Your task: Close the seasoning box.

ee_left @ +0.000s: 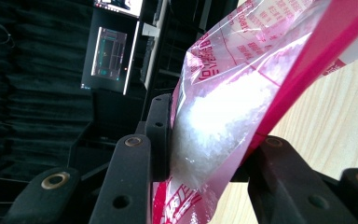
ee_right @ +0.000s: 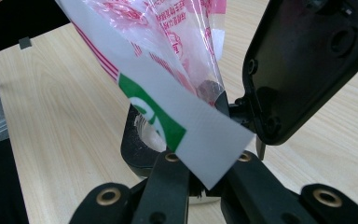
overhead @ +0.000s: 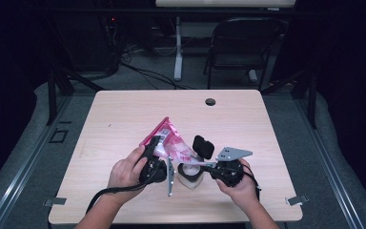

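The clear plastic bag with pink-red print, holding white crystals (overhead: 167,141), hangs tilted above the small black lidded container (overhead: 191,173), apparently to pour. The left gripper (overhead: 153,153) clamps its bulging body at nine o'clock; the right gripper (overhead: 208,165) pinches its lower corner at three o'clock, both hands level.

Bare table (overhead: 124,119) all around; bag (overhead: 169,140) and open-lidded container (overhead: 190,175) mid-front.

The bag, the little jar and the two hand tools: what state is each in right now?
Bag: lifted, tilted, white crystals inside, mouth over the jar.
Jar: upright on the table, its black lid flipped open.
Left gripper: clamped on the bag.
Right gripper: shut on the bag's corner.
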`<control>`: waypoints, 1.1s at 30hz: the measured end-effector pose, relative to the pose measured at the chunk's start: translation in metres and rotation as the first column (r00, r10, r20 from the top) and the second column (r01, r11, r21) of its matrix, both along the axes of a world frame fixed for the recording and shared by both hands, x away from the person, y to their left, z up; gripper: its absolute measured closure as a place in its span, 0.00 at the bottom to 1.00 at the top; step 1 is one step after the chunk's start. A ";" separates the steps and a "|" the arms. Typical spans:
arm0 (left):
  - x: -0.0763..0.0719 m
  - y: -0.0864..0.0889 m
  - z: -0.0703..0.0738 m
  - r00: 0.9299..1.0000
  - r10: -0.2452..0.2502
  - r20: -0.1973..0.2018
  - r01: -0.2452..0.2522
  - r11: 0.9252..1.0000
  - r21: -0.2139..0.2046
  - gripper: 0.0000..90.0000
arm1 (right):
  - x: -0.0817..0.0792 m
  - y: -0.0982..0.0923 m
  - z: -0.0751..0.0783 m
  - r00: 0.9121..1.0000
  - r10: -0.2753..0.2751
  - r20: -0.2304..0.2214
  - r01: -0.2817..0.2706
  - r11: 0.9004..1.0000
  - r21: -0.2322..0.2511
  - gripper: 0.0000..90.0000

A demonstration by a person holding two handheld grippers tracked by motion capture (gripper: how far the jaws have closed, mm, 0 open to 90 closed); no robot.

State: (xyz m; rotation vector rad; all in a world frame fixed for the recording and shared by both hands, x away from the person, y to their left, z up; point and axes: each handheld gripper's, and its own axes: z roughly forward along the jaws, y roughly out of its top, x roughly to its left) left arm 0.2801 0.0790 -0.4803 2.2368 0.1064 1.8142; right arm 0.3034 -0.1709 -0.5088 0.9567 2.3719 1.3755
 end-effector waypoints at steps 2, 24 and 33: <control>0.000 0.000 0.000 1.000 0.000 -0.001 0.000 1.000 -0.003 0.77 | 0.000 0.000 0.000 1.000 0.000 0.000 0.000 1.000 0.001 1.00; 0.001 0.003 -0.007 1.000 0.012 -0.028 -0.012 1.000 -0.025 0.77 | 0.000 0.001 0.000 1.000 0.000 0.003 0.000 1.000 -0.016 1.00; 0.001 0.005 -0.006 0.999 0.012 -0.031 -0.013 1.000 -0.027 0.77 | 0.000 0.002 0.000 1.000 -0.001 0.005 0.001 1.000 -0.007 1.00</control>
